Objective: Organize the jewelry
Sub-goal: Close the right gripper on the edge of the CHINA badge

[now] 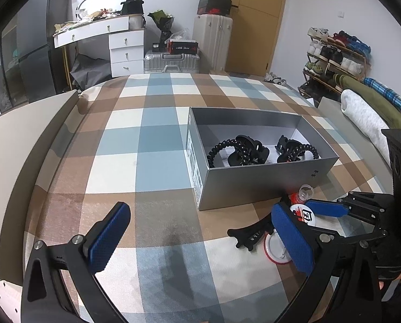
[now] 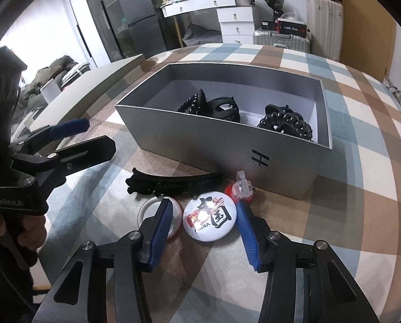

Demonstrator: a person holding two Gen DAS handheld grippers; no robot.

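Observation:
A grey open box (image 1: 254,188) (image 2: 227,145) on the checked bedspread holds black hair claws (image 1: 250,148) (image 2: 222,107) and black coil hair ties (image 1: 305,148) (image 2: 286,125). In front of it lie a long black hair clip (image 2: 173,181) (image 1: 250,232), a white "China" badge (image 2: 210,219) (image 1: 305,214), a second red-rimmed badge (image 2: 149,210) (image 1: 274,250) and a small red and clear clip (image 2: 242,187) (image 1: 301,193). My right gripper (image 2: 204,215) (image 1: 298,210) is open, its fingers on either side of the China badge. My left gripper (image 1: 197,231) (image 2: 98,134) is open and empty, left of the items.
The box lid (image 1: 25,161) (image 2: 92,86) lies at the bed's left edge. Rolled bedding (image 1: 362,115) lies at the right. Beyond the bed stand a white dresser (image 1: 119,45), suitcases (image 1: 173,59) and a shoe rack (image 1: 335,53).

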